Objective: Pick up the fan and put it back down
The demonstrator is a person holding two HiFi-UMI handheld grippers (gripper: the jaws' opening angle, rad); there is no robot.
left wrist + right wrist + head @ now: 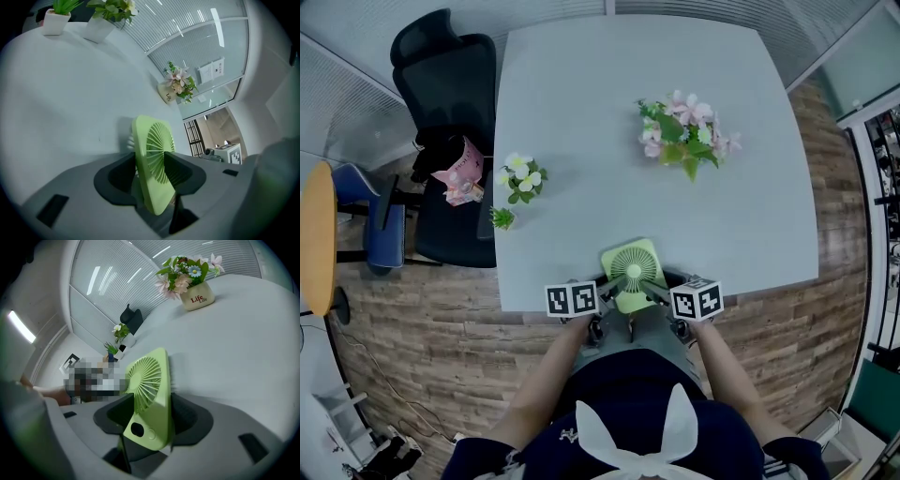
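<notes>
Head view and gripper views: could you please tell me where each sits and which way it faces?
Head view: on the head, facing steeply down; forearms, left gripper, right gripper.
Left gripper view: on that gripper, along its jaws shut on the fan, toward the flower pot.
Right gripper view: likewise, from the opposite side.
Both share fan and flower pot.

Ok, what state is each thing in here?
green fan: upright at near edge of table, clamped from both sides
left gripper: fingers shut on the fan
right gripper: fingers shut on the fan
pink-flower pot: upright
white-flower pot: upright
small green plant: upright
</notes>
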